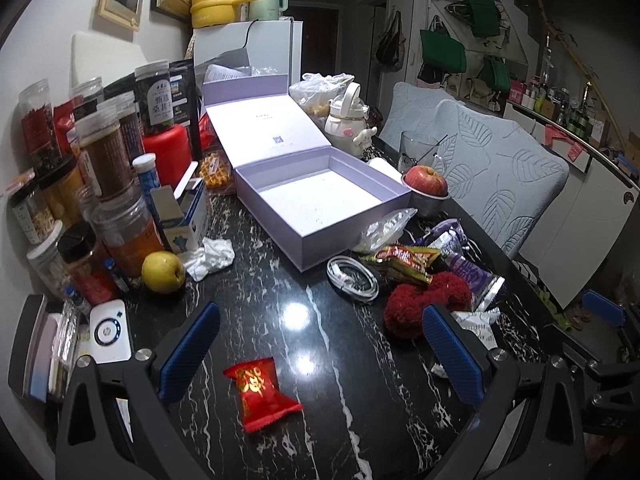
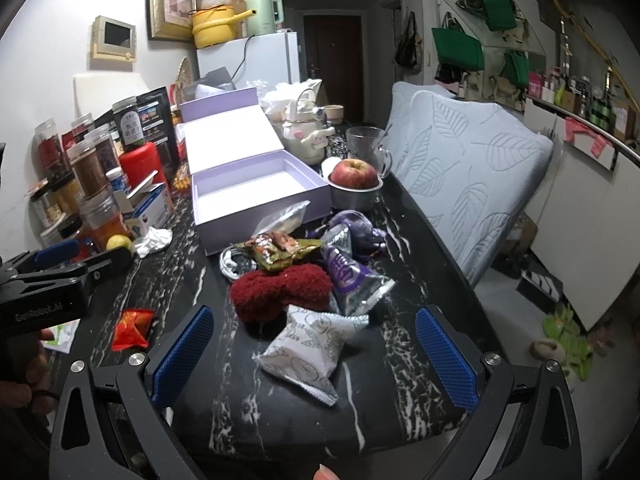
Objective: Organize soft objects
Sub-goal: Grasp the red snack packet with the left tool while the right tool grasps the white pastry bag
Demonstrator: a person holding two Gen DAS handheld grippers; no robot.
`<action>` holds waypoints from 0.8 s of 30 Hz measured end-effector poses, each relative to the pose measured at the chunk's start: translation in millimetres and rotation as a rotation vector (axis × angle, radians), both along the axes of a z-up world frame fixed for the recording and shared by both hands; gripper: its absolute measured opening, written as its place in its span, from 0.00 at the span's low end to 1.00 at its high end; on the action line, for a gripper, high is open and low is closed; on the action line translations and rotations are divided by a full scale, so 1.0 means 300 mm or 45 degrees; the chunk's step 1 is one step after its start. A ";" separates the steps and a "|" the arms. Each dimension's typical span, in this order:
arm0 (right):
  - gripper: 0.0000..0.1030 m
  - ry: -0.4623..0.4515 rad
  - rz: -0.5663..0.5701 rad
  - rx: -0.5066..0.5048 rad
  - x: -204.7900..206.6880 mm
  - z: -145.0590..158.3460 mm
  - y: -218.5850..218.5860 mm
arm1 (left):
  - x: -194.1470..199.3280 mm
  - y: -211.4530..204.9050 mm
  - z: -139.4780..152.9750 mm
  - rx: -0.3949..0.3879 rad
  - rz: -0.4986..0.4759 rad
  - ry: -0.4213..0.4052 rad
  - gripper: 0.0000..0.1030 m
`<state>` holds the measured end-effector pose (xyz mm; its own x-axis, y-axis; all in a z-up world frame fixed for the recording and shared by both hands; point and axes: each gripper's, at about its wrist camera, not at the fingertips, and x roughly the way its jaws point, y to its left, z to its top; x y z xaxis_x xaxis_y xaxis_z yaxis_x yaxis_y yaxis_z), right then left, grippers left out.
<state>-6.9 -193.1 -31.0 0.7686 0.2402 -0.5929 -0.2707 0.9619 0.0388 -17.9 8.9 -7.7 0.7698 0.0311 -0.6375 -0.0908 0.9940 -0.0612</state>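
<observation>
Left gripper point(image 1: 320, 352) jaws apart, red snack packet point(image 1: 262, 394) on the black marble table point(image 1: 320, 288) between them. Right gripper point(image 2: 312, 354) jaws apart, white snack packet point(image 2: 308, 350) between; dark red fluffy scrunchie point(image 2: 280, 288) just beyond.

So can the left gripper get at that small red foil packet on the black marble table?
Probably yes: the left gripper is open, and the small red foil packet lies alone between its fingers with nothing over it.
</observation>
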 end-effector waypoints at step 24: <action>1.00 0.113 0.035 0.110 -0.013 -0.260 0.043 | -0.048 0.132 -0.313 -0.109 0.108 0.192 1.00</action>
